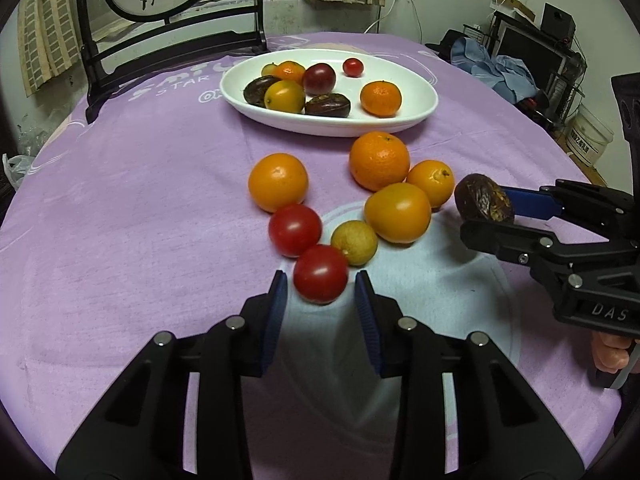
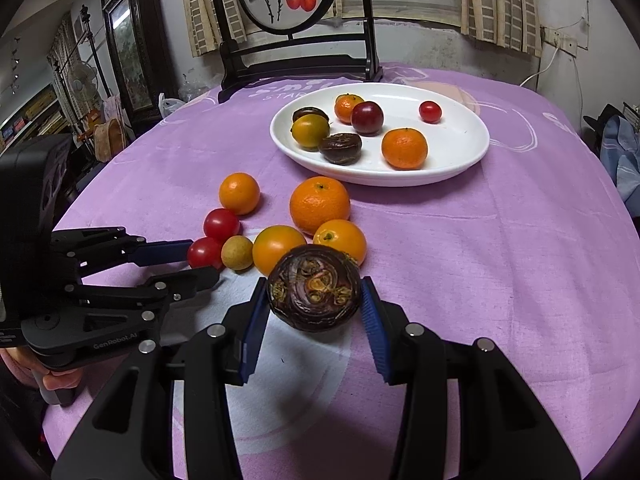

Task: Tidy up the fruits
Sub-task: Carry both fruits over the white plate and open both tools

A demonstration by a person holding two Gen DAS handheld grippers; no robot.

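Note:
A red cherry tomato (image 1: 320,274) lies on the purple cloth between the blue pads of my left gripper (image 1: 321,277). A thin gap shows on each side, so the gripper is open around it; from the right wrist view the left gripper (image 2: 204,260) also straddles that tomato (image 2: 204,253). My right gripper (image 2: 314,284) is shut on a dark wrinkled passion fruit (image 2: 314,288), held just above the cloth to the right of the loose fruit (image 1: 482,198). The white oval plate (image 1: 404,66) at the back holds several fruits.
Loose on the cloth lie another red tomato (image 1: 295,230), a small yellow-green fruit (image 1: 354,242), an orange tomato (image 1: 398,212) and three oranges, the largest (image 1: 379,160) near the plate. A dark chair (image 1: 172,40) stands beyond the far edge. A hand (image 1: 612,352) holds the right gripper.

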